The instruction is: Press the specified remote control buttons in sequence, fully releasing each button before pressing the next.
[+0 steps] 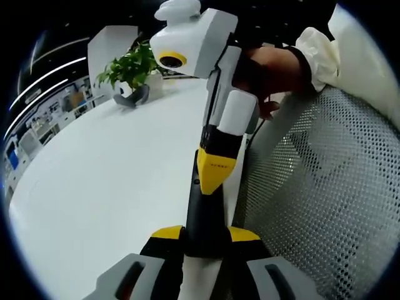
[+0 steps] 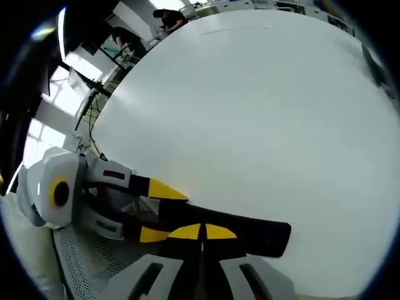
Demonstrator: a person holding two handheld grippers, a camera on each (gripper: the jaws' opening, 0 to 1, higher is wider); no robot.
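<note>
Remote (image 1: 201,215), black and slim, sits clamped between the fingers of the left gripper (image 1: 205,234). In the left gripper view its long axis runs straight away from those fingers, so the left side is only the holder here. It hangs at the near edge of the white counter (image 1: 112,181), just beside a white mesh chair (image 1: 325,187), and whether it rests on the counter or is held just above it is hard to say.

The right gripper (image 1: 215,170) comes down on it from the far end, its yellow fingers pinched together into one point with nothing between them. That point lies on the remote's upper face, about midway along its length, touching it or nearly so. I cannot tell from here whether a button is pushed in. The buttons themselves are too dark to pick out.

In the right gripper view the remote lies crosswise under the clenched tips, with the left gripper gripping the end at the left of that view. So the pressing falls to the right side, and any next button would be reached by sliding along the remote's length, I'd judge.

A hand (image 1: 275,69) in a white sleeve grips the right gripper from behind, its body tilted steeply down toward the remote. A potted plant (image 1: 131,65) stands well apart at the far side of the counter
</note>
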